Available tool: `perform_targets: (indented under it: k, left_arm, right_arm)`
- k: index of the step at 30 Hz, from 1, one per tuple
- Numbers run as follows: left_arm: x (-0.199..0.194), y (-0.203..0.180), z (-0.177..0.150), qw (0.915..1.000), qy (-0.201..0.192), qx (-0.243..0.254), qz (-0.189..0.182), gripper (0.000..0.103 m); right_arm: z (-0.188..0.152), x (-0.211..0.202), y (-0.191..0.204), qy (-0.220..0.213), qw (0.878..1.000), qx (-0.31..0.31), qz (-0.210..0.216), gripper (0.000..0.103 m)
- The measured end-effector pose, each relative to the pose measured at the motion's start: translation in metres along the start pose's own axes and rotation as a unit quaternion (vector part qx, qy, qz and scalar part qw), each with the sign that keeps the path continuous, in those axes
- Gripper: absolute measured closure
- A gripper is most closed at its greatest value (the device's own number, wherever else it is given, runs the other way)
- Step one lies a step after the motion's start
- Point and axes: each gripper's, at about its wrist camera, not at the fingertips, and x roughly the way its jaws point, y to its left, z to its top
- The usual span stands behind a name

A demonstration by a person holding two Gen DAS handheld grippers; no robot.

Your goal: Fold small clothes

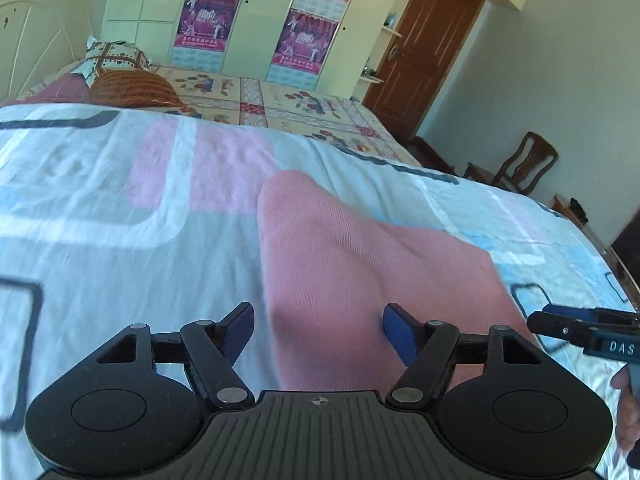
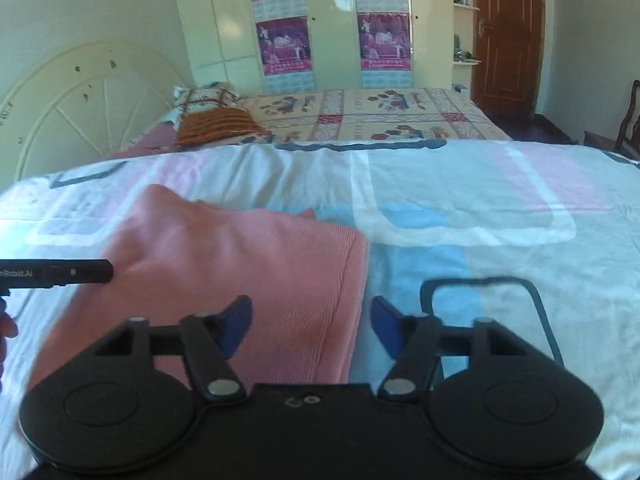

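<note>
Nearest the left wrist camera, the left gripper (image 1: 318, 330) stood released, its matte black linkage arms spread and the blue rubbery pads (image 1: 399, 334) well apart, nothing pressed between them; below them lay the pink garment (image 1: 360, 264), a fine-ribbed knit with a soft rounded hump rising toward its far end. From the right wrist camera, the right gripper (image 2: 312, 326) was likewise released, its blue pads parted over the garment's right hem, where a stitched band ran along a straight edge, and neither pad touched the cloth. The pink garment (image 2: 240, 256) lay folded on the bed sheet (image 2: 480, 208), nearer the left side of that view, with a loose flap peaking at its far left corner. The sheet was thin, lightly creased cotton, white with pale pink, blue and grey rounded rectangles outlined in dark lines. Beyond it lay a cream quilt (image 2: 380, 116) printed with flowers in square panels, and an orange crocheted cushion (image 2: 218, 126) beside a patterned pillow (image 2: 204, 98). A cream headboard (image 2: 80, 108) with a curved, spoked shape stood to the left. Farthest off were glossy pale wardrobe doors (image 2: 332, 24) bearing purple posters (image 2: 284, 46), a brown panelled wooden door (image 2: 508, 36), and a dark wooden chair (image 1: 524, 168).
</note>
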Motion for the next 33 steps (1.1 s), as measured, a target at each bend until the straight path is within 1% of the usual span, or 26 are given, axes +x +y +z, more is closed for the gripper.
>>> perform_targets:
  k: [1,2,4,7,9,10,11,12,14,15,16,17,18,19,20,21,23,24,25,27,28,30,33]
  left_arm:
    - [-0.008,0.002,-0.009,1.0,0.002,-0.001,-0.004,0.032]
    - [-0.015,0.003,-0.017,1.0,0.001,-0.002,-0.006,0.032]
    - [-0.026,0.005,-0.031,1.0,0.001,-0.004,-0.006,0.032]
    - [-0.025,0.009,-0.038,0.9999,0.004,-0.017,0.0,0.032]
    - [-0.021,0.012,-0.037,0.9995,0.008,-0.03,0.0,0.033]
    - [-0.02,0.012,-0.035,0.9995,0.008,-0.031,0.002,0.033]
    - [-0.021,0.009,-0.034,0.9996,0.007,-0.027,0.003,0.033]
    - [-0.023,0.007,-0.033,0.9998,0.005,-0.022,0.003,0.033]
    - [-0.024,0.002,-0.033,0.9998,0.006,-0.018,0.0,0.033]
    - [-0.023,-0.001,-0.035,0.9999,0.008,-0.011,0.007,0.033]
    - [-0.021,-0.005,-0.037,0.9997,0.013,0.001,0.021,0.032]
    - [-0.018,-0.008,-0.038,0.9994,0.014,0.011,0.031,0.032]
    - [-0.016,-0.008,-0.039,0.9993,0.014,0.01,0.033,0.032]
    - [-0.016,-0.008,-0.037,0.9993,0.018,0.009,0.032,0.032]
    - [-0.019,-0.01,-0.033,0.9992,0.016,0.018,0.033,0.032]
    - [-0.023,-0.012,-0.028,0.999,0.006,0.03,0.034,0.032]
    - [-0.032,-0.009,-0.017,0.9987,-0.028,0.036,0.023,0.032]
    - [-0.03,-0.006,-0.008,0.9988,-0.033,0.031,0.019,0.032]
    - [-0.025,-0.003,0.0,0.9988,-0.034,0.028,0.021,0.032]
    - [-0.014,-0.002,0.015,0.9983,-0.039,0.035,0.026,0.032]
    - [-0.007,-0.003,0.02,0.9983,-0.038,0.035,0.026,0.032]
    - [0.008,-0.002,0.029,0.9987,-0.03,0.036,0.018,0.032]
    - [0.029,-0.003,0.037,0.9985,-0.019,0.048,0.021,0.032]
  right_arm:
    - [-0.006,-0.008,-0.004,0.01,1.0,0.014,0.005,0.075]
    - [-0.013,-0.015,-0.009,0.015,0.999,0.028,0.008,0.079]
    - [-0.029,-0.029,-0.014,0.027,0.999,0.041,0.013,0.077]
    - [-0.043,-0.036,-0.02,0.044,0.996,0.066,0.03,0.067]
    - [-0.045,-0.028,-0.018,0.054,0.996,0.066,0.034,0.076]
    - [-0.045,-0.025,-0.014,0.056,0.996,0.06,0.043,0.089]
    - [-0.043,-0.025,-0.012,0.048,0.997,0.052,0.034,0.093]
    - [-0.04,-0.029,-0.01,0.031,0.998,0.045,0.018,0.093]
    - [-0.033,-0.042,-0.011,-0.005,0.999,0.052,0.016,0.093]
    - [-0.031,-0.047,-0.011,-0.016,0.999,0.047,0.019,0.093]
    - [-0.031,-0.046,-0.01,-0.011,0.999,0.042,0.019,0.093]
    - [-0.033,-0.039,-0.012,0.007,0.999,0.044,0.018,0.093]
    - [-0.038,-0.027,-0.015,0.035,0.998,0.048,0.018,0.093]
    - [-0.044,-0.015,-0.018,0.061,0.997,0.045,0.014,0.09]
    - [-0.048,-0.011,-0.018,0.062,0.997,0.04,0.012,0.087]
    - [-0.047,-0.015,-0.017,0.054,0.998,0.038,0.005,0.081]
    - [-0.037,-0.03,-0.014,0.015,0.999,0.033,-0.009,0.059]
    - [-0.03,-0.036,-0.014,-0.01,0.999,0.03,-0.002,0.053]
    - [-0.022,-0.034,-0.017,-0.024,0.999,0.033,0.005,0.053]
    - [-0.005,-0.017,-0.025,-0.021,0.998,0.054,0.016,0.059]
    - [0.003,-0.005,-0.029,-0.018,0.998,0.061,0.016,0.067]
    - [0.014,0.017,-0.034,-0.013,0.998,0.067,0.01,0.067]
    - [0.024,0.045,-0.04,-0.005,0.997,0.075,0.013,0.067]
